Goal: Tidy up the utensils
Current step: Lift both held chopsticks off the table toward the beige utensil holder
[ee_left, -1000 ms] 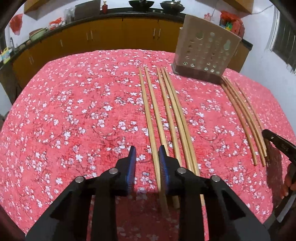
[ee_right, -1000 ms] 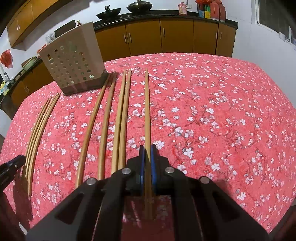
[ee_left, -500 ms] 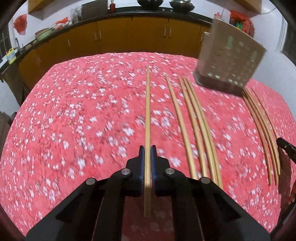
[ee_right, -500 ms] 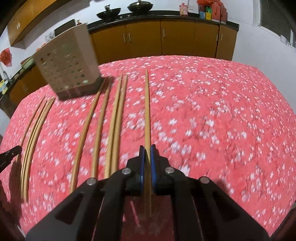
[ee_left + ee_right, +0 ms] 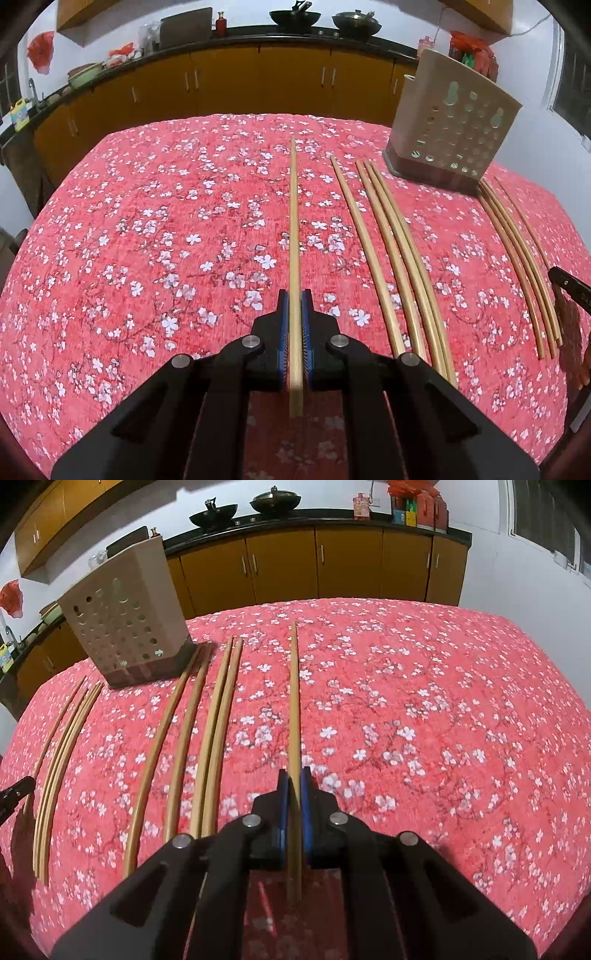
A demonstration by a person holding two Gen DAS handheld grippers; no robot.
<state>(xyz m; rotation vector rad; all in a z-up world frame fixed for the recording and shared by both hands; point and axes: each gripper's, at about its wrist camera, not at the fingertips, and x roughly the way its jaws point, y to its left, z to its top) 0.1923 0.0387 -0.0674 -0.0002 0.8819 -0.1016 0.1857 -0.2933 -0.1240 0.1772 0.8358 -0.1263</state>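
My left gripper (image 5: 294,295) is shut on a long wooden chopstick (image 5: 293,229) that points straight ahead above the red floral cloth. My right gripper (image 5: 294,773) is shut on another wooden chopstick (image 5: 293,701), also pointing ahead. Several more chopsticks (image 5: 391,251) lie in rows on the cloth to the right of the left gripper; in the right wrist view they lie to the left (image 5: 207,738). A beige perforated utensil holder (image 5: 450,122) stands at the far side; it also shows in the right wrist view (image 5: 125,620).
A thinner bundle of chopsticks (image 5: 517,258) lies beyond the holder's near corner; it also shows in the right wrist view (image 5: 62,749). The table is covered by the red floral cloth (image 5: 147,240). Orange kitchen cabinets (image 5: 221,85) with pans on the counter run behind.
My left gripper has closed on a chopstick and lifted it away from its neighbours, shifting left. My right gripper keeps hold of its chopstick and has risen slightly.
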